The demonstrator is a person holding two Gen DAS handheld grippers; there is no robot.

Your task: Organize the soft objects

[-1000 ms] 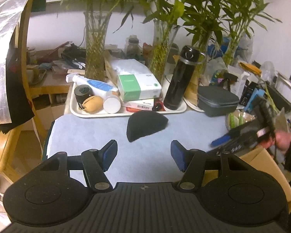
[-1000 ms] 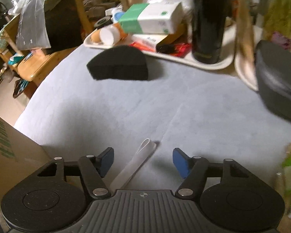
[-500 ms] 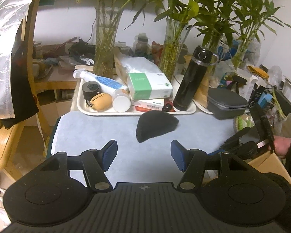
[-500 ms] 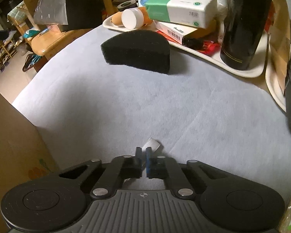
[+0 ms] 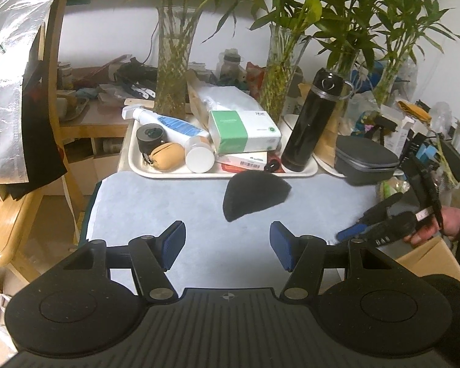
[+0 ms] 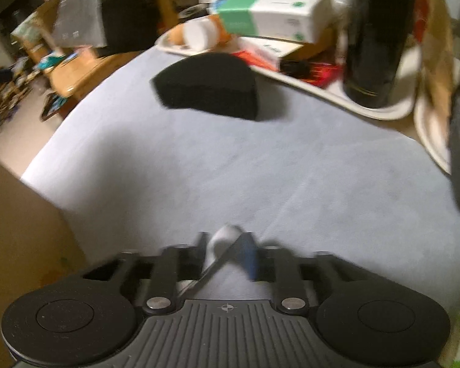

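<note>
Behind the cluttered desk (image 5: 174, 202), the left gripper (image 5: 227, 242) waits wide and empty, while the right gripper (image 6: 227, 253), low in its frame, has just been opening its fingers around the white strip (image 6: 225, 239), so the black sponge (image 6: 208, 86) is probably next.

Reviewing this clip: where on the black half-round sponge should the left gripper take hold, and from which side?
Probably across its flat top and bottom faces at the near straight edge, coming in low from the front. The sponge lies flat on the grey cloth, apart from the tray, with open cloth between it and the left gripper, whose jaws stand open and empty.
</note>
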